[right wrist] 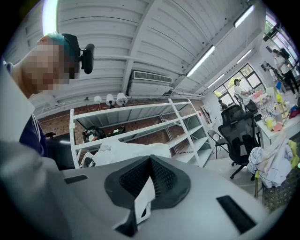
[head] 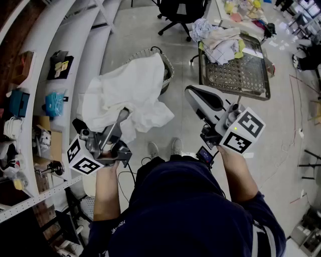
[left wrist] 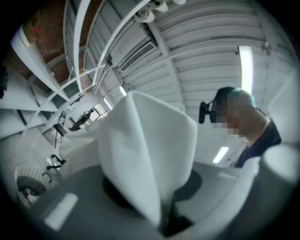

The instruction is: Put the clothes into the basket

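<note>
A big white cloth [head: 130, 90] hangs from my left gripper [head: 124, 114], which is shut on a fold of it. The cloth's far part drapes over the wicker basket [head: 169, 71] on the floor and hides most of it. In the left gripper view the pinched fold of the white cloth [left wrist: 150, 154] rises straight out of the left gripper [left wrist: 166, 220] and fills the middle. My right gripper [head: 190, 91] hovers to the right of the cloth, apart from it, jaws together. In the right gripper view the right gripper [right wrist: 149, 164] is shut, with only a thin white sliver at the seam.
A wire cart [head: 241, 75] at upper right carries a pile of clothes [head: 220, 40]. A black office chair [head: 180, 15] stands behind the basket. White shelving [head: 55, 100] with small items runs along the left. The person's shoes [head: 165, 148] are just below the cloth.
</note>
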### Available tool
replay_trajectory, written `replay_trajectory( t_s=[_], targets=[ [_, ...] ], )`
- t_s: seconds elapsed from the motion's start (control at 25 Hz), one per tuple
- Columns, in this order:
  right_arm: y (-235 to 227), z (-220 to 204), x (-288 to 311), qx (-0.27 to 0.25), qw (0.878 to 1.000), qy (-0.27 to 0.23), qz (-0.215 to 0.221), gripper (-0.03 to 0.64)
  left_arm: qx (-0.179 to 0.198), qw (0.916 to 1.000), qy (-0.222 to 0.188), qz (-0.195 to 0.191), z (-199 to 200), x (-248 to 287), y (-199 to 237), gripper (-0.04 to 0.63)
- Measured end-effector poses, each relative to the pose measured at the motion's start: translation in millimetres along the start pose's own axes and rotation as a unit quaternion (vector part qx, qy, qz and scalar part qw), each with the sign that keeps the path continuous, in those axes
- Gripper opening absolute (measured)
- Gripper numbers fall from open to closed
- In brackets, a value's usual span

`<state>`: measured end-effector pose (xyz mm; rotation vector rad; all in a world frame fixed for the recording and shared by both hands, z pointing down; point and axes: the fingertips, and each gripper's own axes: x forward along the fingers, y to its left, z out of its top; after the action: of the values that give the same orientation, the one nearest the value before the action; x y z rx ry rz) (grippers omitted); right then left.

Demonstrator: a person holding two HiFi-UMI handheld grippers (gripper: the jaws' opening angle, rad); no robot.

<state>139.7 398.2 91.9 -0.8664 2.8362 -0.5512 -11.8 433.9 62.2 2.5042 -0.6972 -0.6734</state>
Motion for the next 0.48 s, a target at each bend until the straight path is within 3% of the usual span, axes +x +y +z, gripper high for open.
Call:
replay_trajectory(
  t_s=[0.48],
  targets=[
    [-8.4, -0.3, 7.8, -0.003, 1.000, -0.005, -0.001, 0.006, -0.002, 1.0000, 0.003, 0.003, -1.4, 1.4, 11.2, 0.097]
  ],
)
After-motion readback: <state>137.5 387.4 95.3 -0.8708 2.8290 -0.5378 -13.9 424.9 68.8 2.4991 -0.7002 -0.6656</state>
